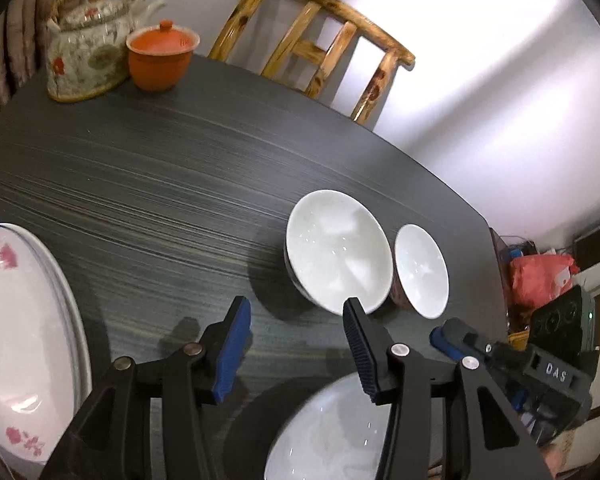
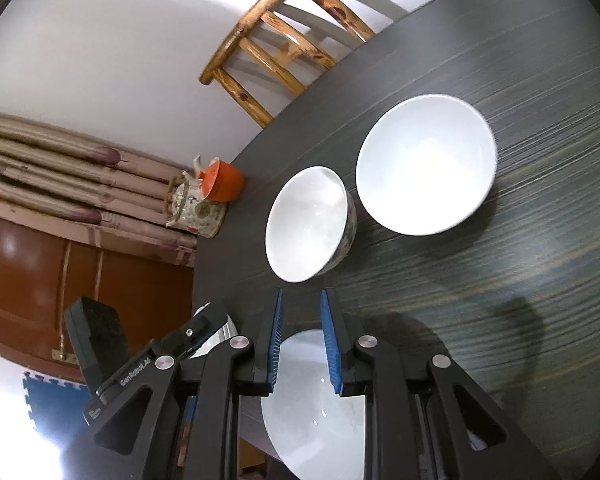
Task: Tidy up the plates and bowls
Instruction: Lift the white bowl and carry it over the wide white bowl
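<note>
Three white bowls stand on a dark table (image 1: pixel 160 168). In the left wrist view a larger bowl (image 1: pixel 336 250) and a smaller bowl (image 1: pixel 420 270) sit side by side ahead, and a third bowl (image 1: pixel 332 432) lies under the fingers. My left gripper (image 1: pixel 296 344) is open and empty above the table. A stack of white plates with pink flowers (image 1: pixel 24 340) lies at the left. In the right wrist view my right gripper (image 2: pixel 300 340) is partly open and empty over the near bowl (image 2: pixel 320 408); a patterned bowl (image 2: pixel 308 224) and a wide bowl (image 2: pixel 426 164) sit beyond.
A floral teapot (image 1: pixel 84 44) and an orange lidded cup (image 1: pixel 160 56) stand at the table's far corner. A wooden chair (image 1: pixel 320 44) stands behind the table against a white wall. The right gripper's body (image 1: pixel 540 364) shows at the right of the left wrist view.
</note>
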A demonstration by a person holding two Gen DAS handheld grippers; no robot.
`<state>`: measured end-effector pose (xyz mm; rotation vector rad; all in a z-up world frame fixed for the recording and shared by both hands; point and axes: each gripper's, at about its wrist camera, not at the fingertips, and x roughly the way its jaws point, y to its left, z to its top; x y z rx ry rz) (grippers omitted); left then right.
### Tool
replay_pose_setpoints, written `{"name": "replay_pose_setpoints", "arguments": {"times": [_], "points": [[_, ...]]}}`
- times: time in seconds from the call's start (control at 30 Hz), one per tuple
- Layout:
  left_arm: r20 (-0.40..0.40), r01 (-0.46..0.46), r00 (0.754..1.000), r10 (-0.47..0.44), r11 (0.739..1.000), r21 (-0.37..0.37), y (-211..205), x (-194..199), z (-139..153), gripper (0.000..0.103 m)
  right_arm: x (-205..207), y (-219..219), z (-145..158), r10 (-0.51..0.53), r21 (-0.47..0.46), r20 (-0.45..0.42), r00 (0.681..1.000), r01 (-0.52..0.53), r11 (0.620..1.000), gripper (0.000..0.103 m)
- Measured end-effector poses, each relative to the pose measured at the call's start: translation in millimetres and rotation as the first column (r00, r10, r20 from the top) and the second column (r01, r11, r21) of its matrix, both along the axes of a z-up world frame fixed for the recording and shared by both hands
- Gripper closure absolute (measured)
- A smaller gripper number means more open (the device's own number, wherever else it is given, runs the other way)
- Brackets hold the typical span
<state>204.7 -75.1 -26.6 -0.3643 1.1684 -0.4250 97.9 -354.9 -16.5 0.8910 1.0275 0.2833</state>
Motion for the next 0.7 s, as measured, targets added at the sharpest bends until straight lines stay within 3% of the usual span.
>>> {"name": "replay_pose_setpoints", "arguments": {"times": [0.2, 0.7], "points": [[-0.052, -0.011, 0.999, 0.010, 1.000, -0.007, -6, 25, -16, 0.054, 21, 4, -15, -0.021, 0.041, -0.043, 0.999, 0.022, 0.999, 0.080], [-0.050, 0.026, 0.998, -0.024, 0.999, 0.041, -22, 50, -37, 0.054, 48, 7, -37, -0.055, -0.017, -0.115, 0.992, 0.054, 0.998, 0.079]]}}
